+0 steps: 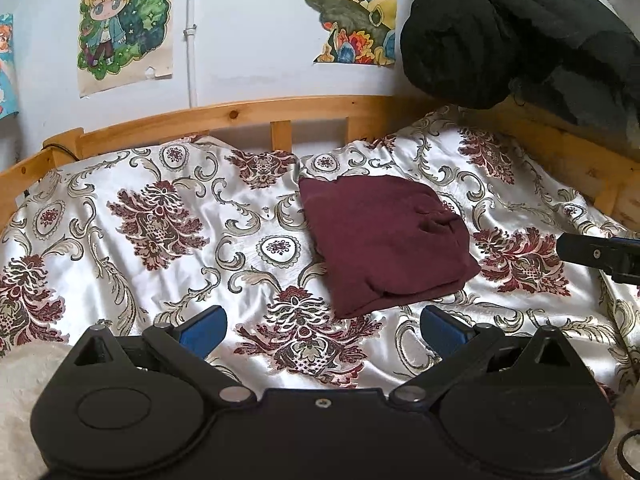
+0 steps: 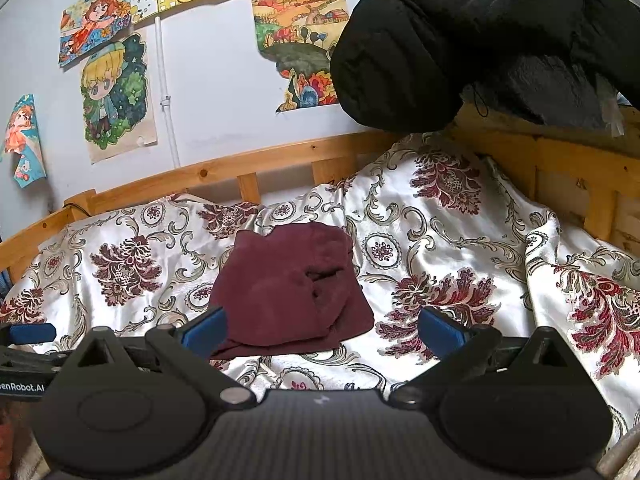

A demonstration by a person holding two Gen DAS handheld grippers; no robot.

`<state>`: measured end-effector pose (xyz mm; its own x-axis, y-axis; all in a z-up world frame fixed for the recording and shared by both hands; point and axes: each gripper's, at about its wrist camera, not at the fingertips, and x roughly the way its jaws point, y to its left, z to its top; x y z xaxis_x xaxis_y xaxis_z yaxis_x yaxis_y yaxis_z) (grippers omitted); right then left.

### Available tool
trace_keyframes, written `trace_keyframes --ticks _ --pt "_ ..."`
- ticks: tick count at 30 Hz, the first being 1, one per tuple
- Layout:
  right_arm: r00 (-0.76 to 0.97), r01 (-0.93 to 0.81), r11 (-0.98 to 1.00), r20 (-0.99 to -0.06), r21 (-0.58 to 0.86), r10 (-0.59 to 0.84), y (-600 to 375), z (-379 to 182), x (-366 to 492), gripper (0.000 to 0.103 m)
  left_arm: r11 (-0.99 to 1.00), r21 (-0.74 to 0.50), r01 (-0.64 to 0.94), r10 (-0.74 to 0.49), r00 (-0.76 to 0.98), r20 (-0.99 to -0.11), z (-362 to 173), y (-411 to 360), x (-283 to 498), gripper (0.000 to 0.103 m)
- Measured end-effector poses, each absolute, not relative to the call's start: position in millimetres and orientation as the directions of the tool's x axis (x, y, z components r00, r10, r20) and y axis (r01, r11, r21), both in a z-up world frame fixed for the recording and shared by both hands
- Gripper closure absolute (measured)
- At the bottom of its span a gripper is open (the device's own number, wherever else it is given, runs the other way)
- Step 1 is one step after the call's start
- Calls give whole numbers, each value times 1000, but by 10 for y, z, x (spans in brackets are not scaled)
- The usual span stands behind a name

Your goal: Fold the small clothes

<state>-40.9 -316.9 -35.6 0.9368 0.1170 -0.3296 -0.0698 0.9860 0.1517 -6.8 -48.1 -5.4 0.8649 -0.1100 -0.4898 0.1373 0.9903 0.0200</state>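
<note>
A maroon garment lies folded into a compact block on the floral bedspread, in the middle of the bed. In the right wrist view the same maroon garment sits just ahead of the blue pads. My left gripper is open, held above the bedspread just short of the garment's near edge, nothing between its fingers. My right gripper is open too, its left pad close to the garment's near left corner. The right gripper's body shows at the right edge of the left wrist view.
A wooden bed rail runs along the far side and a wooden headboard stands at the right. A black padded jacket hangs over the headboard corner. Drawings are taped on the wall. A cream fleece item lies at the near left.
</note>
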Motion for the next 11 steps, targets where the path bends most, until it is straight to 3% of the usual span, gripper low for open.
trace_keyframes --ticks 11 --pt "936 -69 986 -333 152 117 -3169 -358 -407 0 990 31 138 -105 865 -491 -45 -503 -70 1"
